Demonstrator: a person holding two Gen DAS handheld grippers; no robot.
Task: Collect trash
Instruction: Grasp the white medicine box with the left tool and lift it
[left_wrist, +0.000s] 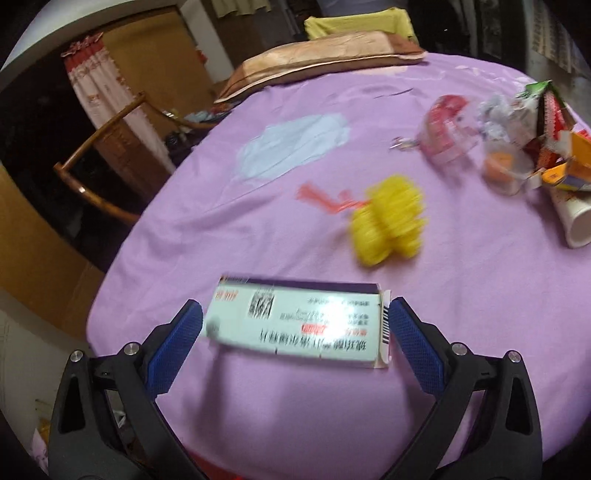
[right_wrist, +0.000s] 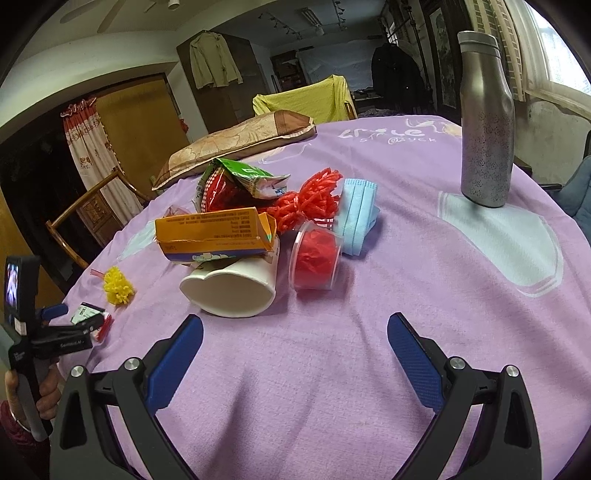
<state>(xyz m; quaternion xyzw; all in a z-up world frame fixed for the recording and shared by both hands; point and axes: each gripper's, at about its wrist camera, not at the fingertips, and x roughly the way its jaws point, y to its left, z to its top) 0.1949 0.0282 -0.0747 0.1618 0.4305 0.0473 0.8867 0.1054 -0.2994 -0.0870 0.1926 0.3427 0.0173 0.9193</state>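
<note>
Two grippers were over a round counter (right_wrist: 369, 332) with a purple cloth on it. The left gripper (left_wrist: 295, 325) had its jaws spread wide, one blue pad on each side of a flat white cardboard box with printed writing (left_wrist: 299, 321). The box lay on the cloth between the pads; the picture was too blurry to tell if they touched it. Just past the box lay a fuzzy yellow foam net (left_wrist: 388, 221) with a thin red strip (left_wrist: 325, 199) beside it.

The right gripper (right_wrist: 295, 347) also had its jaws spread wide, with only purple cloth between them. In front of it was a pile of trash: a white paper cup on its side (right_wrist: 229, 291), a torn orange box (right_wrist: 214, 236) on top of the cup, a clear plastic cup with red stuff inside (right_wrist: 316, 258), a red foam net (right_wrist: 310, 201), a blue face mask (right_wrist: 356, 218) and a green and red carton (right_wrist: 236, 184). A tall grey metal bottle (right_wrist: 485, 122) stood well apart to the right.
</note>
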